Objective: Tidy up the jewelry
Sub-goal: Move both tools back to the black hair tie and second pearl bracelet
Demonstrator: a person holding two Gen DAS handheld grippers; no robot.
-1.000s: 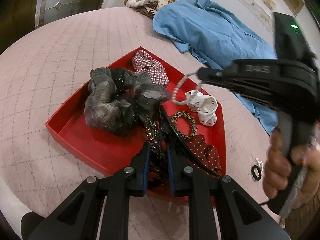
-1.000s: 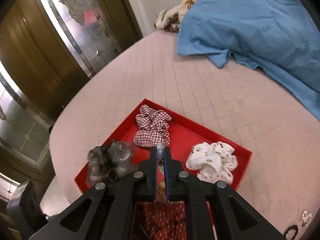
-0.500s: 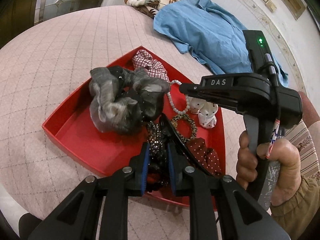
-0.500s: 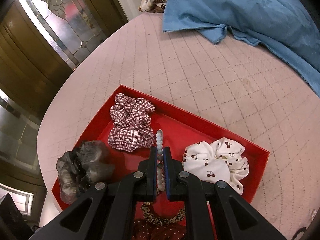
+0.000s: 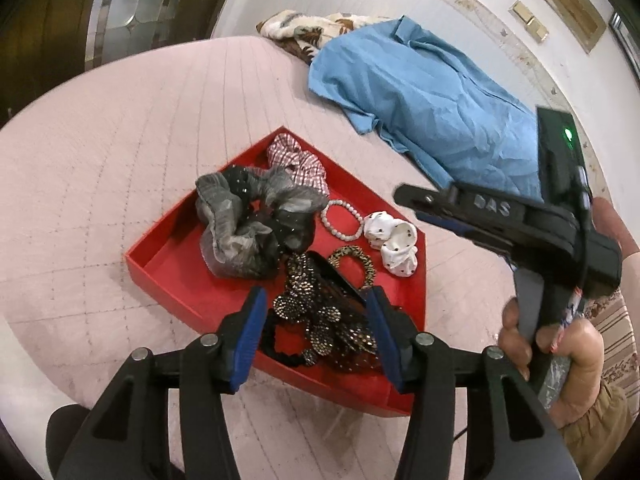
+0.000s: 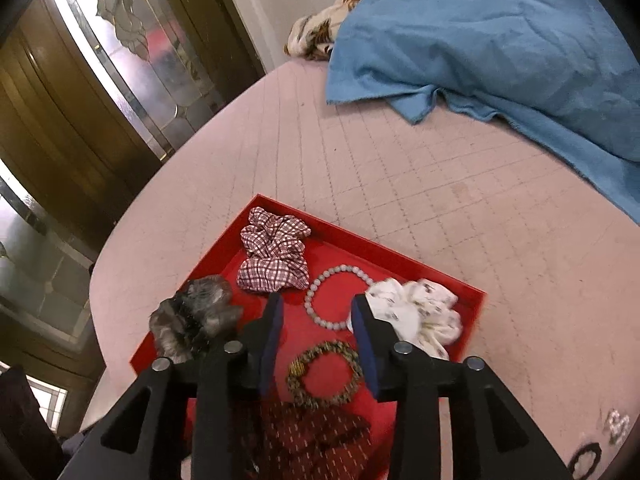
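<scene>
Fingers on both my grippers gape empty; pearl bracelet (image 6: 335, 297) lies in the red tray (image 6: 436, 276) just beyond my right fingers (image 6: 362, 338). Reaching carelessly could snag the white scrunchie (image 6: 420, 316) beside them.

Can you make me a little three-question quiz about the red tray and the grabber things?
1. True or false: the pearl bracelet lies flat in the red tray, with no gripper holding it.
2. Which sits right next to the bracelet? A) the checked scrunchie B) the blue shirt C) a spoon
3. Fill in: the left gripper and the right gripper are both ____.

Key: 1 true. 2 A. 3 open.
</scene>
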